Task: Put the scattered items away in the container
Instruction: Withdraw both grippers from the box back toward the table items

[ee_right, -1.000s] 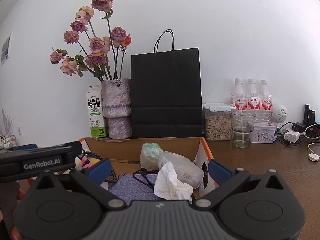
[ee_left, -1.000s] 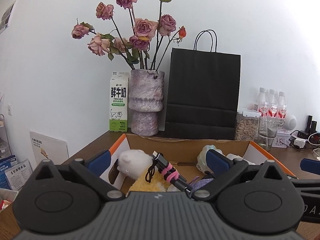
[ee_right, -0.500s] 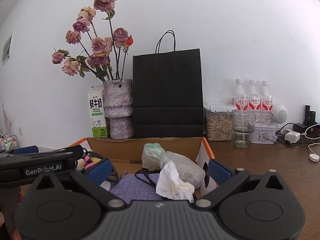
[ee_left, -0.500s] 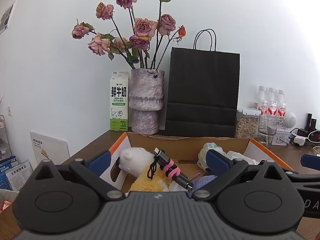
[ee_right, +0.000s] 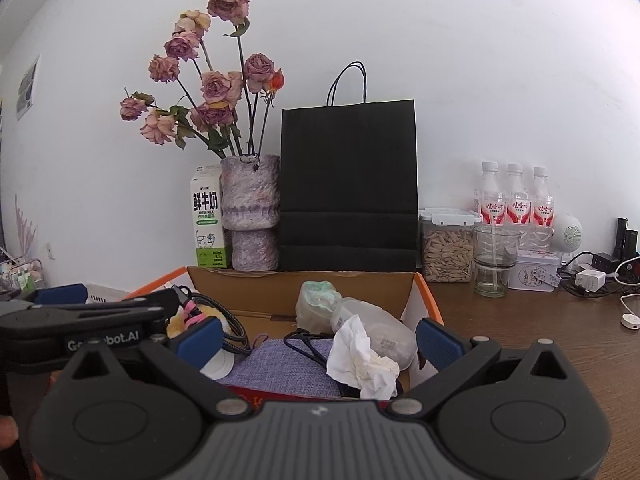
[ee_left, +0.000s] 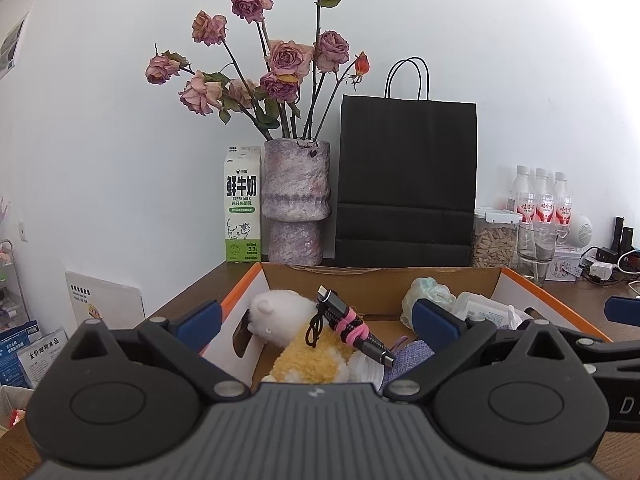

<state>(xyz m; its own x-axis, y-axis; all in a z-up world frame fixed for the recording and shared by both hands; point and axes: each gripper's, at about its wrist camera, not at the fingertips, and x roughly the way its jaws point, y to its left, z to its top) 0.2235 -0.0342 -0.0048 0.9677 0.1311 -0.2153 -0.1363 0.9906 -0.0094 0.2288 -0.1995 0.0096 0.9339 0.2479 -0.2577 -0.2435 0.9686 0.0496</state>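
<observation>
An open cardboard box with orange flaps stands on the wooden table; it also shows in the right wrist view. Inside lie a white and yellow plush toy, a bundled charging cable with a pink tie, a purple fabric pouch, a crumpled white tissue, a clear plastic bottle and a pale green wad. My left gripper is open and empty, just above the box's near side. My right gripper is open and empty over the box.
Behind the box stand a milk carton, a vase of dried roses and a black paper bag. To the right are a seed jar, a glass, three bottles, a tin and chargers with cables.
Both grippers have drawn back slightly and risen a little; the box and its contents look unchanged. Both stay open and empty.
</observation>
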